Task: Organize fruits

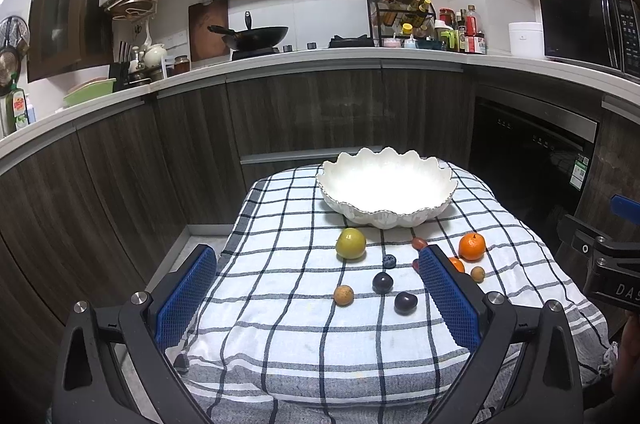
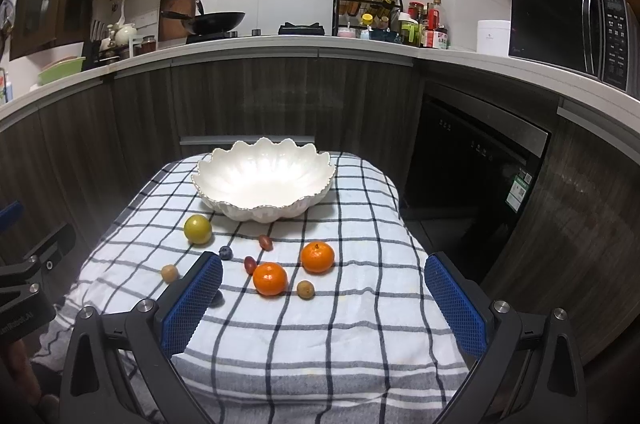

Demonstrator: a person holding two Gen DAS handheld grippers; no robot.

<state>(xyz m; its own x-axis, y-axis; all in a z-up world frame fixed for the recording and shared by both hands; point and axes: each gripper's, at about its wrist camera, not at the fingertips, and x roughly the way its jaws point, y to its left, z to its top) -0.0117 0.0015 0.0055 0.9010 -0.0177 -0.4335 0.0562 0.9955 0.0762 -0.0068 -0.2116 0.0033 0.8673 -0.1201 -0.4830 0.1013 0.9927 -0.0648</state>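
Note:
A white scalloped bowl point(image 1: 386, 190) point(image 2: 264, 180) stands empty at the far end of a checked cloth point(image 1: 304, 344) point(image 2: 320, 344). In front of it lie a yellow-green fruit point(image 1: 351, 243) point(image 2: 198, 229), two mandarins point(image 2: 317, 257) point(image 2: 270, 279), a blueberry point(image 1: 389, 261) point(image 2: 225, 253), two dark plums point(image 1: 383, 282) point(image 1: 405, 302), two small brown fruits point(image 1: 344, 295) point(image 2: 305, 289) and small red fruits point(image 2: 265, 242). My left gripper point(image 1: 316, 258) is open and empty above the near cloth. My right gripper point(image 2: 324, 264) is open and empty too.
Dark wood cabinets and a white counter point(image 1: 320, 58) curve behind the table, with a wok point(image 1: 256, 38), bottles and a microwave point(image 1: 590, 28). A dishwasher point(image 2: 476, 160) is at the right. The right gripper's body shows at the left view's right edge point(image 1: 612, 264).

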